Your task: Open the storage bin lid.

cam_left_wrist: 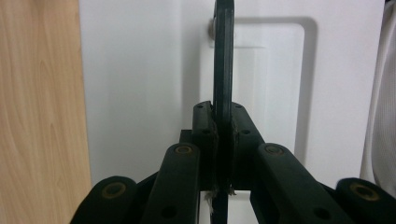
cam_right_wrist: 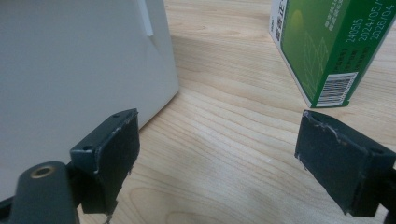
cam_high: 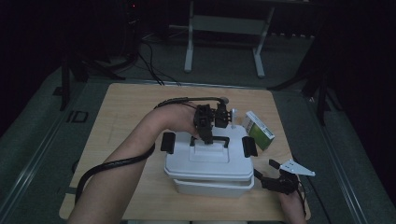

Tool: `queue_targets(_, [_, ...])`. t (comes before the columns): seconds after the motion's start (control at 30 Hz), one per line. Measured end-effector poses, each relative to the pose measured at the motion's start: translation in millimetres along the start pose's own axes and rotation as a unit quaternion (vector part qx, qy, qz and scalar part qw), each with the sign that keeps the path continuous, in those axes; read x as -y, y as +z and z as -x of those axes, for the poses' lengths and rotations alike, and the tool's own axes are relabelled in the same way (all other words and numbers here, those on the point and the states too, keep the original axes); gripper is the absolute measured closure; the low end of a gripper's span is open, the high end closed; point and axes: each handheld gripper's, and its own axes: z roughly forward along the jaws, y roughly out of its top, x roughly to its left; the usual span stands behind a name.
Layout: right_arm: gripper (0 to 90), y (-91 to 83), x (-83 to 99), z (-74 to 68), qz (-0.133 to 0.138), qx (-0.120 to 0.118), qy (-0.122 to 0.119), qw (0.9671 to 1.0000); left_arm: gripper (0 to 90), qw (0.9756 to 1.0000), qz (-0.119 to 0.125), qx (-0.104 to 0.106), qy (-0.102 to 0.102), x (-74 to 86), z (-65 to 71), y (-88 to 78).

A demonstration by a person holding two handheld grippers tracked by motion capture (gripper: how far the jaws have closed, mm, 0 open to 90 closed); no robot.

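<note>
The handle [cam_left_wrist: 223, 60] of the white box [cam_high: 210, 163] is pinched between the left gripper [cam_left_wrist: 223, 128] fingers, its far end cut off. The right gripper [cam_right_wrist: 217, 158] fingers stand apart over bare worktop [cam_right_wrist: 224, 116], the box beside one finger and a green carton [cam_right_wrist: 327, 42], cropped by the frame, beyond the other.

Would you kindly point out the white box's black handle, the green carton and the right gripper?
black handle [cam_high: 209, 139], high view, on its top bar above the lid.
green carton [cam_high: 259, 131], high view, on its green side face.
right gripper [cam_right_wrist: 217, 158], right gripper view, midway between its open jaws.
</note>
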Motion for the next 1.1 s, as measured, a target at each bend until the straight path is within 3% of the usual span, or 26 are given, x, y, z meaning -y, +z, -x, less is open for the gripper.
queue_targets(0.13, [13.5,0.2,-0.1,-0.2,-0.001,0.001,0.000,1.0000,84.2,1.0000,0.004,0.003,-0.006,10.4,0.3,-3.9])
queue_targets(0.67, [13.5,0.6,0.3,-0.7,-0.004,0.004,-0.001,1.0000,84.2,0.9992,0.007,-0.017,-0.036,54.1,1.9,-14.8])
queue_targets(1.1, [13.5,0.2,0.2,-0.6,-0.002,0.003,0.003,1.0000,84.2,0.9970,0.008,-0.022,-0.074,103.8,3.2,-18.1])
